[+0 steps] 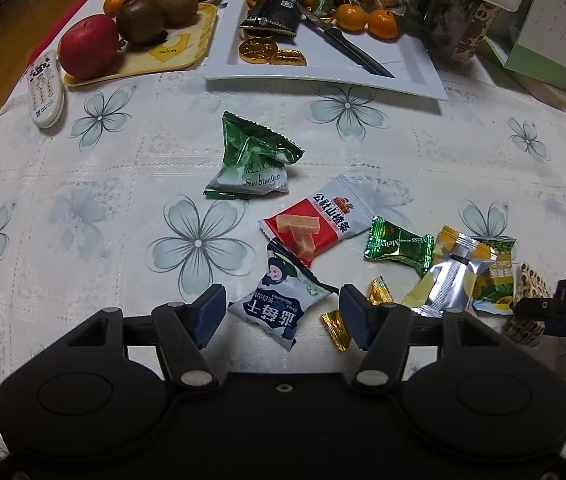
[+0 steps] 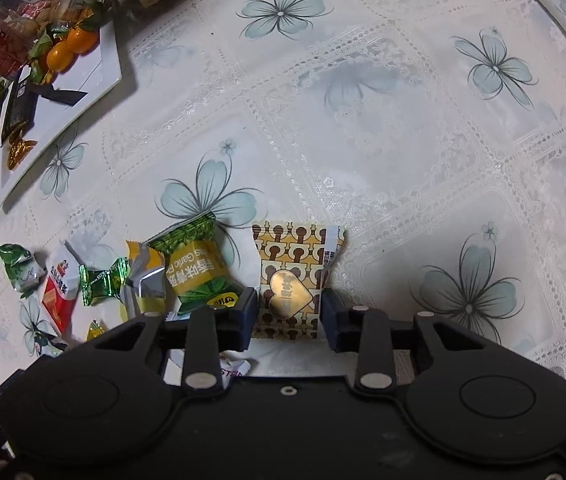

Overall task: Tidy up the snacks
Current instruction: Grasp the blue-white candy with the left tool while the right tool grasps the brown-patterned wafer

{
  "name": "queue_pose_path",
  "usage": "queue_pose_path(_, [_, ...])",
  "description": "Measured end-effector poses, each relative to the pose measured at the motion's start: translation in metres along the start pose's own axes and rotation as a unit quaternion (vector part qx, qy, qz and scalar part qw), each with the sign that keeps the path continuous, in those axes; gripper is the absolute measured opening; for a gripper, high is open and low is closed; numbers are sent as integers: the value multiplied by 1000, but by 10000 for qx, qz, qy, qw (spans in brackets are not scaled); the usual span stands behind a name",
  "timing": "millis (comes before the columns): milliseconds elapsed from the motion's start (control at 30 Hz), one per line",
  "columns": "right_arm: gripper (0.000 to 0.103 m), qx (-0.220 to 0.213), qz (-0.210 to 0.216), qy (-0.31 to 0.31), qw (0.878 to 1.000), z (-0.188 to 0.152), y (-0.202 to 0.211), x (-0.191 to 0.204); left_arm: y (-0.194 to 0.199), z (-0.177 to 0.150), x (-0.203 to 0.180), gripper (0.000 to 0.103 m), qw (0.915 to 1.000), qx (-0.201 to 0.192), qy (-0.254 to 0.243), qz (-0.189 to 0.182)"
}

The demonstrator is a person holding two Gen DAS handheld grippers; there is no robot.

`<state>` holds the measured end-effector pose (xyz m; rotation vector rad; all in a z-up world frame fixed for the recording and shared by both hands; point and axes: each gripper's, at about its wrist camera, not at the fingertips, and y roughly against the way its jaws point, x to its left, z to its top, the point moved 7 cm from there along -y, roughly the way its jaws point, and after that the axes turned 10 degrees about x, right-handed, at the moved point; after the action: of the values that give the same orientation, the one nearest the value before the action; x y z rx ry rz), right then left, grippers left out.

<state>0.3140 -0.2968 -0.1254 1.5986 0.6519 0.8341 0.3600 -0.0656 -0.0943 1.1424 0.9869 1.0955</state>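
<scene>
- At the far left of the left wrist view, the remote (image 1: 46, 92) lay beside the yellow fruit tray (image 1: 181, 54), which held an apple (image 1: 89, 46) and kiwis. We judged these were parked at the table's back edge to keep the middle free for sorting.
- The white plate (image 1: 411, 68) sat next along the back, already holding gold coins (image 1: 259, 50), a dark packet (image 1: 275, 10) and a knife (image 1: 349, 46). We took it as the likely home for the loose snacks.
- The green snack bag (image 1: 251, 160) stood alone on the floral tablecloth (image 1: 83, 184), apart from the rest.
- We held the left gripper (image 1: 281, 314) spread wide, its fingers either side of the blue-and-white blueberry packet (image 1: 275, 300) and touching nothing. We judged that straddle was set up for a pinch not yet made.
- The red-and-white hawthorn packet (image 1: 319, 220) overlapped the blueberry packet's far corner, so a lift there could drag it.
- Further right, the small green candy (image 1: 399, 246), the silver-and-yellow wrapper (image 1: 449, 276) and the green garlic-pea packet (image 2: 199, 266) lay heaped together, touching.
- At the far right, the right gripper (image 2: 289, 318) bracketed the brown patterned packet (image 2: 297, 276) with its gold heart. Its fingers were parted with the left one at the packet's edge and a sliver of gap on the right, so we judged it open and about to close.
</scene>
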Motion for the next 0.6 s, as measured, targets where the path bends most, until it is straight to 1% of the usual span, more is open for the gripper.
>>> queue_pose_path(67, [34, 26, 54, -21, 10000, 0, 3, -2, -3, 2, 1, 61, 9999, -28, -25, 114])
queue_pose_path(100, [34, 18, 76, -37, 10000, 1, 5, -4, -5, 3, 1, 56, 9999, -15, -52, 148])
queue_pose_path(133, [34, 6, 94, -49, 9999, 1, 8, -5, -7, 3, 2, 54, 9998, 8, -68, 166])
queue_pose_path(233, [34, -25, 166, -63, 9998, 0, 15, -9, -7, 2, 2, 54, 9998, -18, -174, 132])
queue_pose_path(333, [34, -28, 239, -42, 9997, -2, 22, -12, -8, 2, -1, 55, 9993, -73, -321, 187])
queue_pose_path(467, [34, -13, 347, 68, 9994, -5, 28, -10, -17, 0, -5, 55, 9993, 107, -336, 95])
queue_pose_path(600, [34, -102, 363, 166, 9991, -8, 35, -10, -17, -3, -10, 56, 9985, 56, -492, 221])
